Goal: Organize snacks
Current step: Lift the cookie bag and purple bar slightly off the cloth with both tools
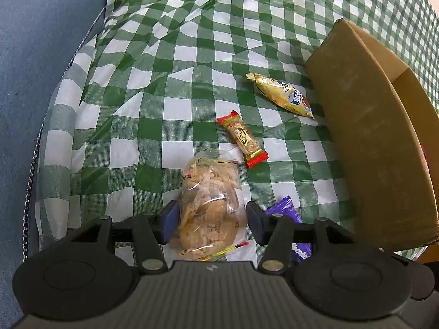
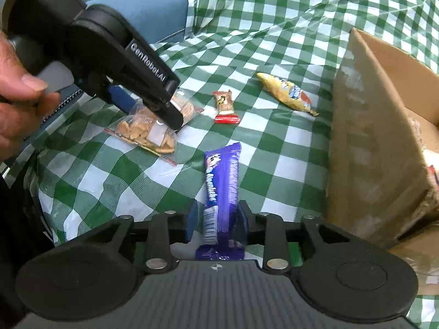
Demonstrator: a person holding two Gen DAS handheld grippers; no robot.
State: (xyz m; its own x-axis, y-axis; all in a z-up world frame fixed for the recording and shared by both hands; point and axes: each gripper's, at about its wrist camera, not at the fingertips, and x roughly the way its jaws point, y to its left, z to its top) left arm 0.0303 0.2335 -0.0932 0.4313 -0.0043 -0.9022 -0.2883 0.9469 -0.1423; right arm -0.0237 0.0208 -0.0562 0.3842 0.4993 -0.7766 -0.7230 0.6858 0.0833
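Note:
My left gripper [image 1: 211, 220] straddles a clear bag of tan crackers [image 1: 208, 208] lying on the checked cloth; its blue pads sit at the bag's sides, touching or nearly so. The bag also shows in the right wrist view [image 2: 145, 130] under the left gripper [image 2: 153, 109]. My right gripper [image 2: 216, 224] has its fingers on both sides of a purple Alpenliebe pack [image 2: 222, 189], which lies on the cloth. The purple pack's end shows in the left view [image 1: 285, 208]. A red-ended bar [image 1: 242, 138] [image 2: 225, 107] and a gold packet [image 1: 282, 94] [image 2: 288, 93] lie farther out.
An open cardboard box [image 1: 370, 137] [image 2: 376, 142] stands at the right, with some items inside. The green-and-white checked cloth [image 1: 192, 54] covers the table. A blue upholstered seat [image 1: 35, 82] lies to the left, past the cloth's edge.

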